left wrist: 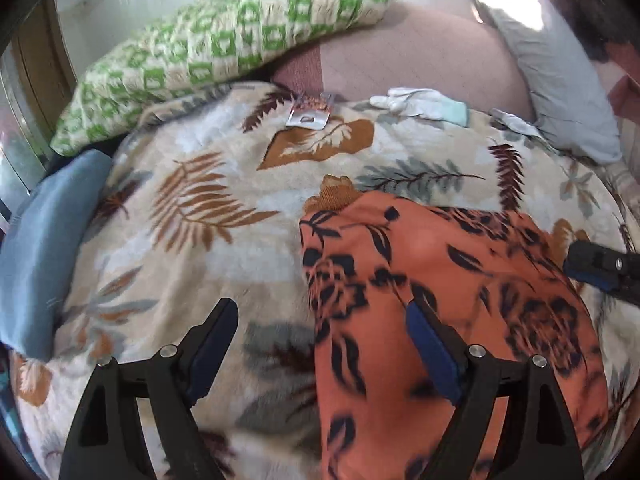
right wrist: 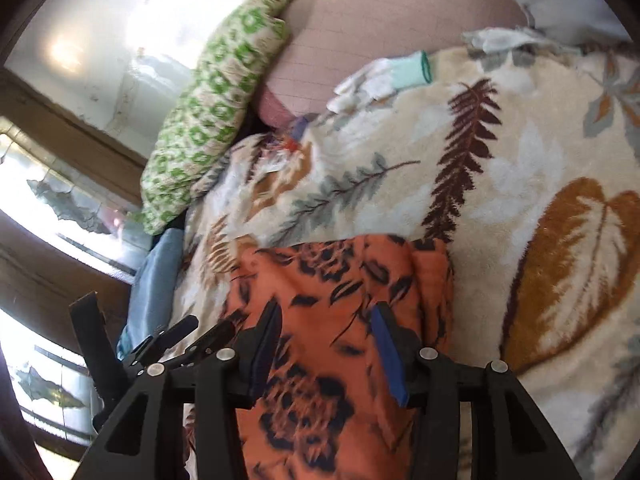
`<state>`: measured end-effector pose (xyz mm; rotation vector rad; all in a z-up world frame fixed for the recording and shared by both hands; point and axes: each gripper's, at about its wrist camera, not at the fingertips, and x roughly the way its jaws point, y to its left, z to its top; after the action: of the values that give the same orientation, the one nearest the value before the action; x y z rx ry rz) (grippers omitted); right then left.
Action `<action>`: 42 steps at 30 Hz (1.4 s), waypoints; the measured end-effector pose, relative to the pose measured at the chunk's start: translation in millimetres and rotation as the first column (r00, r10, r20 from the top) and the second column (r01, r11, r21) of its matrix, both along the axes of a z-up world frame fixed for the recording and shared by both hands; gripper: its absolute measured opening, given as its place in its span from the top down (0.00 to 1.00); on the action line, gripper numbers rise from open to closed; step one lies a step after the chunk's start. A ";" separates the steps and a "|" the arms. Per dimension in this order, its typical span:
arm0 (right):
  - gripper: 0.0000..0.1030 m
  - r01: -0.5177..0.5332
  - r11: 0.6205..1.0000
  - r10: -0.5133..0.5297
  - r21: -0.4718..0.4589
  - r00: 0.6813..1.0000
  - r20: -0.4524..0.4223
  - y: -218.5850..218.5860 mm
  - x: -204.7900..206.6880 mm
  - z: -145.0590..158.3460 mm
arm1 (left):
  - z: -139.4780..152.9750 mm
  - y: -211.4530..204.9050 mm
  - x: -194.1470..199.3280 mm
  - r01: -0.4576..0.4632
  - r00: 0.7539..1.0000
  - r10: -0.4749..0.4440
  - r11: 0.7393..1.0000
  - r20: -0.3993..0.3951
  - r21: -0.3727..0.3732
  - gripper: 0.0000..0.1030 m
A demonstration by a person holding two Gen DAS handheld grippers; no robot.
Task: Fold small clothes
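The bed fills everything ahead of both jaws, covered by a cream blanket (left wrist: 224,240) printed with brown, grey and rust leaves. On it lies the garment (left wrist: 440,280), orange with black flowers, spread as a long flat panel with a straight left edge and a squared far end. It runs from under the jaws out ahead of them. That neat outline suggests at least one fold is already in, though I cannot tell how many layers there are. It looks to me as though a crosswise fold or two is still to come.

The left gripper (left wrist: 320,332) hangs above the garment's left edge, jaws wide apart and empty: one finger over bare blanket, the other over the orange cloth. The right gripper (right wrist: 326,336) sits over the middle of the garment, jaws partly apart. The cloth passes beneath them, not pinched.

Beyond the jaws, at the blanket's far edge, a green-and-cream pillow (left wrist: 224,44) leans against the wall, with a pinkish sheet (left wrist: 420,60) beside it and a grey pillow (left wrist: 560,92) to the right. A blue cushion (left wrist: 44,248) lies left of the left jaws. Smaller still: a white glove (left wrist: 420,102) and a small packet (left wrist: 310,114) at the far edge of the blanket. Bright windows light the room.
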<state>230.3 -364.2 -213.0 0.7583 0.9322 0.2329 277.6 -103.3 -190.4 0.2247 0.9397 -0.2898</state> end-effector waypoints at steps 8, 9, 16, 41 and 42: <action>0.49 0.015 1.000 -0.015 0.010 0.997 -0.075 11.3 -68.0 -5.0 | -24.2 15.7 -65.2 -0.031 0.997 0.024 0.995 0.068 0.098 0.15; 0.49 0.015 1.000 -0.014 0.007 0.996 -0.087 13.4 -71.0 -10.5 | -27.5 13.0 -63.4 -0.025 0.998 0.018 0.994 0.066 0.109 0.15; 0.49 0.006 0.995 -0.006 -0.104 1.000 -0.004 30.4 -100.3 9.7 | 10.5 19.8 -90.7 -0.060 0.993 0.050 0.995 0.107 0.085 0.15; 0.39 0.163 0.917 -0.032 -0.365 0.941 0.338 86.4 -280.4 178.2 | 192.8 74.7 -268.3 -0.086 0.888 0.117 0.992 0.444 -0.089 0.12; 0.39 0.168 0.910 -0.031 -0.378 0.939 0.342 89.4 -284.8 182.1 | 196.8 77.9 -273.4 -0.090 0.883 0.124 0.991 0.453 -0.095 0.09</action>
<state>-54.6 -274.8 -31.0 0.3654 0.5902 0.0666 4.2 -25.4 6.4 0.1642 0.4683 -0.1558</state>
